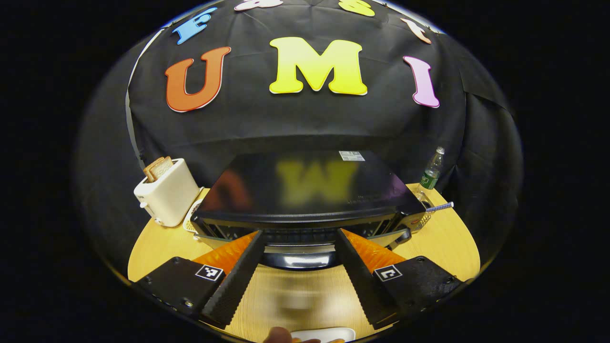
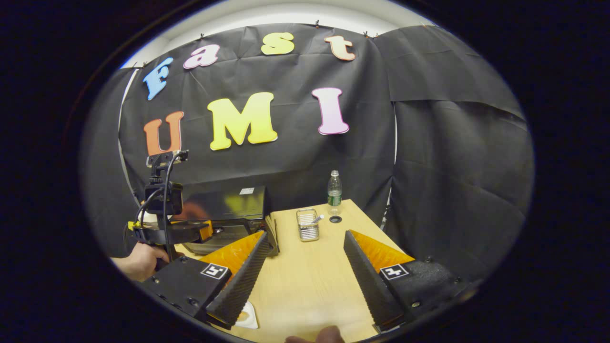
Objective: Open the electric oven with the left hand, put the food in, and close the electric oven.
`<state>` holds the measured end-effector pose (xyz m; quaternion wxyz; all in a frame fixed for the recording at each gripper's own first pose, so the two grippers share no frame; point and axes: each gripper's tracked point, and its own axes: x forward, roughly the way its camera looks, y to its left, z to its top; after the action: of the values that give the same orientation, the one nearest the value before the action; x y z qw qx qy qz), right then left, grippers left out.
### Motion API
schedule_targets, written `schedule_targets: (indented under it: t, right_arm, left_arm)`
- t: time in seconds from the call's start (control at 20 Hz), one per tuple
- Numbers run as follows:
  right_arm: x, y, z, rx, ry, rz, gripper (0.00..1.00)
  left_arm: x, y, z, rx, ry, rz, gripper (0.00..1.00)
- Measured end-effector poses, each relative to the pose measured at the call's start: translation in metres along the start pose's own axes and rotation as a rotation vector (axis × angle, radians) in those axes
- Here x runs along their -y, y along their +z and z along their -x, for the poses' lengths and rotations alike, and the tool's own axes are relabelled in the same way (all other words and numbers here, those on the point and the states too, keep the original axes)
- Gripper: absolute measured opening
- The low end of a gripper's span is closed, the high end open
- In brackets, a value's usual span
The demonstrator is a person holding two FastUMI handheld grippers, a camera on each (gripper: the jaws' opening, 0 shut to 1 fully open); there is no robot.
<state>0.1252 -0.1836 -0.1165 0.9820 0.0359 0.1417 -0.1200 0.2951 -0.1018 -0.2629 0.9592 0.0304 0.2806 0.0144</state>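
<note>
toaster point(image 1: 167, 193) beside oven point(image 1: 305, 200), metal basket point(image 2: 308, 225) near bottle point(image 2: 334, 191)

A white toaster point(image 1: 167, 193) with bread slices point(image 1: 158, 167) sits on the wooden surface point(image 2: 305, 281); a green-labelled water bottle point(image 2: 334, 191) stands near a small wire basket point(image 2: 307, 225)

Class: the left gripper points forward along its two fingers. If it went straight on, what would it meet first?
Most likely the electric oven: the open left gripper points at the door handle on its front, though depth is hard to judge.
</note>
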Motion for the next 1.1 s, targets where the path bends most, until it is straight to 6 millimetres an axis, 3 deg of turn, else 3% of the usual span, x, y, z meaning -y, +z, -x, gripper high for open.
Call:
schedule_targets:
  t: [0.3,0.65,0.85,1.1]
  right_arm:
    - [-0.009,-0.005,0.015,0.005,0.016,-0.004,0.98]
    - [-0.006,-0.020,0.029,-0.015,0.014,0.001,0.98]
    - [-0.002,-0.029,0.031,-0.034,0.012,-0.001,1.00]
    - [0.004,-0.032,0.029,-0.040,0.006,0.002,0.98]
  left_arm:
    - [0.002,-0.053,0.034,-0.125,-0.022,0.002,0.99]
    - [0.008,-0.119,0.051,-0.300,-0.063,0.071,0.98]
    - [0.011,-0.161,0.044,-0.450,-0.090,0.147,0.93]
    - [0.014,-0.183,0.034,-0.545,-0.097,0.156,0.93]
